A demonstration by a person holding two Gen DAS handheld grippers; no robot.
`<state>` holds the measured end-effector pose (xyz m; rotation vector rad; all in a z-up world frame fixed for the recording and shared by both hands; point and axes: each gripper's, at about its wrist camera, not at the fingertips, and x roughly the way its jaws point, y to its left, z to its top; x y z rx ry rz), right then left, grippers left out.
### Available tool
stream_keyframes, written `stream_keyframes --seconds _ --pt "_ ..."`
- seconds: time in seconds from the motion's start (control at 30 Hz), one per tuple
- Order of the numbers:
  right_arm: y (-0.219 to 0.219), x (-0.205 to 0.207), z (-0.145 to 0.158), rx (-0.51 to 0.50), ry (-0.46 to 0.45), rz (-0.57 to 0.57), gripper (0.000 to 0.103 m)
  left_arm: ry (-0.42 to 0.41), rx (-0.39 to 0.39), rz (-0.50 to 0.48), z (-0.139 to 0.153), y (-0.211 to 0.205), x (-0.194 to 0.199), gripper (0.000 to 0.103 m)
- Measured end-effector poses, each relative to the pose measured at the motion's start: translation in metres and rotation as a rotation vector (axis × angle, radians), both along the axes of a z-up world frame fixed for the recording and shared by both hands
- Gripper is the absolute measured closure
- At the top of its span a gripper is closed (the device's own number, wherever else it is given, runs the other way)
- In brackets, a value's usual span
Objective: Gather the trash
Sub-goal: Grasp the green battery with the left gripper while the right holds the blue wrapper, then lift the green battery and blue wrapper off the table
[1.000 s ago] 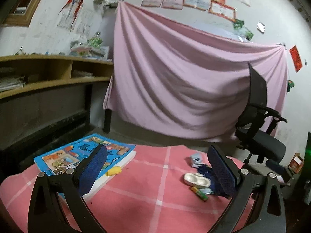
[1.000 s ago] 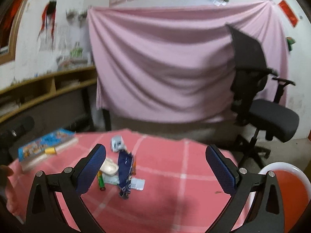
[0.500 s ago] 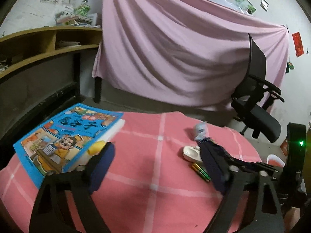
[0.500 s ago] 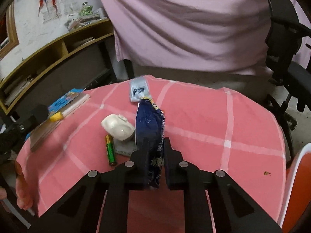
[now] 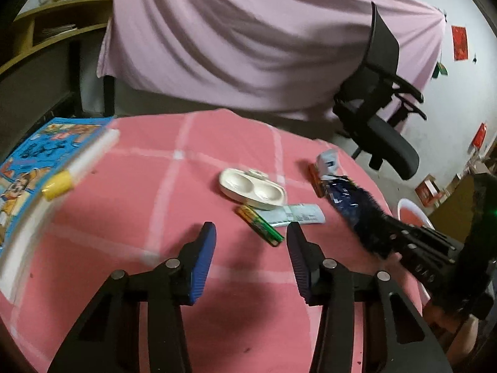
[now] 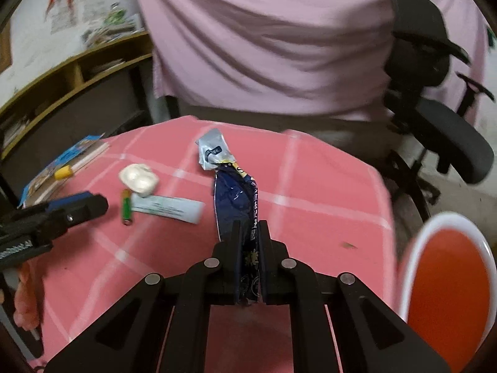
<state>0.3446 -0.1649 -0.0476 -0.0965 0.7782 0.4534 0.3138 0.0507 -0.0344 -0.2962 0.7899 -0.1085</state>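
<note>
My right gripper [image 6: 250, 227] is shut on a dark blue snack wrapper [image 6: 233, 192], which sticks out ahead of the pads over the pink checked tablecloth [image 6: 310, 186]. A crumpled silver wrapper [image 6: 211, 149] lies at its far end. My left gripper [image 5: 251, 227] points down at the cloth, its jaws closing with nothing pressed between them. A green battery [image 5: 261, 225] lies just ahead, its near end by the right fingertip. Beyond it are a pale paper strip [image 5: 295, 214] and a white earbud case [image 5: 251, 188]. The left wrist view shows the blue wrapper [image 5: 351, 199] at the right.
A colourful book [image 5: 37, 161] with a yellow marker [image 5: 57, 185] on it lies at the table's left. A red bin with a white rim [image 6: 447, 279] stands low at the right. A black office chair [image 5: 382, 130] and a pink draped sheet [image 5: 248, 46] are behind the table.
The right gripper went from wide open to shut on the blue wrapper. The left gripper tilted down towards the table, came nearer the battery, and its jaws narrowed.
</note>
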Motion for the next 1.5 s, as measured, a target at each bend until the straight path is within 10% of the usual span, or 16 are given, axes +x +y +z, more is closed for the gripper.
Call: stream_keyframes --seconds 0.3,0.57,0.7,0.8,1.5 --pt "-0.011 -0.003 0.002 0.032 -0.002 0.001 0.096 0.042 -0.025 0.003 -0.003 -0.006 0.024 0.062" --pt "-0.009 0.002 -0.003 0.020 0.025 -0.001 0.094 0.058 0.001 0.017 -0.004 -0.005 0.023 0.089" --pt "-0.011 -0.001 -0.001 0.022 0.013 -0.010 0.074 0.052 -0.024 -0.002 -0.004 -0.001 0.015 0.095" --pt "-0.009 -0.005 0.002 0.008 -0.019 -0.013 0.056 0.050 -0.030 -0.009 -0.003 -0.001 0.012 0.096" --pt "0.005 0.010 -0.016 -0.116 0.043 -0.022 0.055 0.074 -0.032 -0.031 -0.005 -0.004 0.014 0.095"
